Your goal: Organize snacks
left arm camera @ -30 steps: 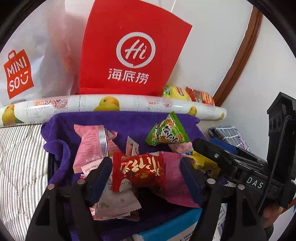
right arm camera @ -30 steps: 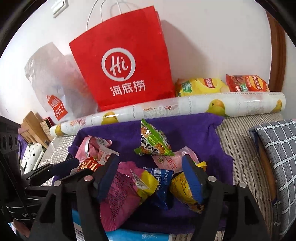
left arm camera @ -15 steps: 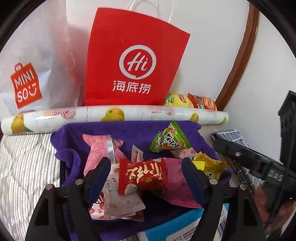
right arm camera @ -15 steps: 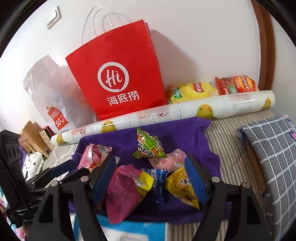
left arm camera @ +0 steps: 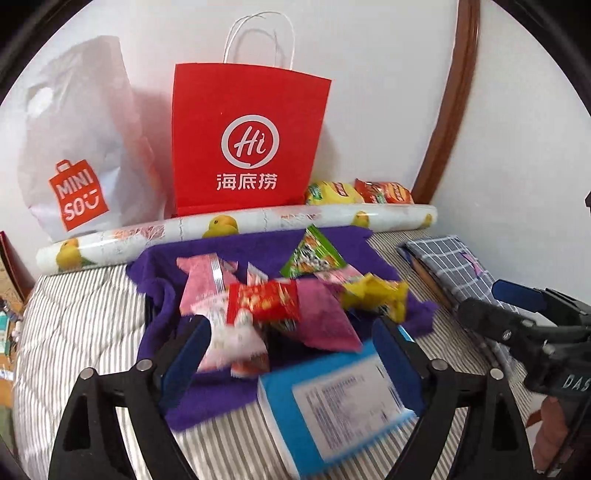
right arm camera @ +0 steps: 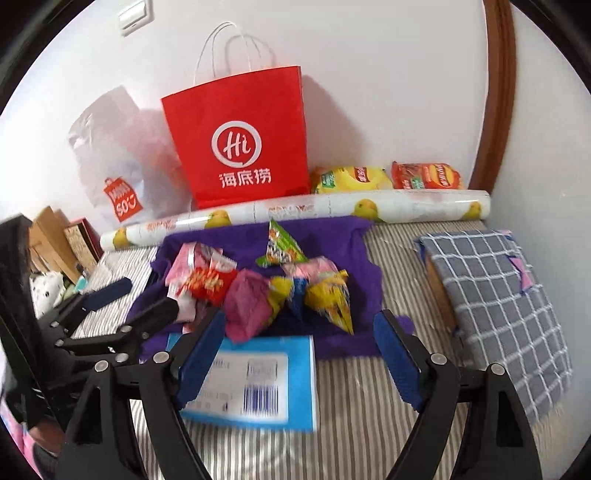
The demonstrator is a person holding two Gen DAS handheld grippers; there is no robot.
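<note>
Both grippers, left gripper (left arm camera: 291, 354) and right gripper (right arm camera: 301, 350), hang empty with jaws opening wide above the snack pile (right arm camera: 266, 288); only the right wrist view shows a wall switch (right arm camera: 135, 16).

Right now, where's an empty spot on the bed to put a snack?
Bare striped cover between the purple cloth and the checked cushion, and in front of the blue box. The snack pile is crowded.

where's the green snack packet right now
In both wrist views the green snack packet lies at the far edge of the purple cloth, just before the fruit-print roll, behind the pink packets.
</note>
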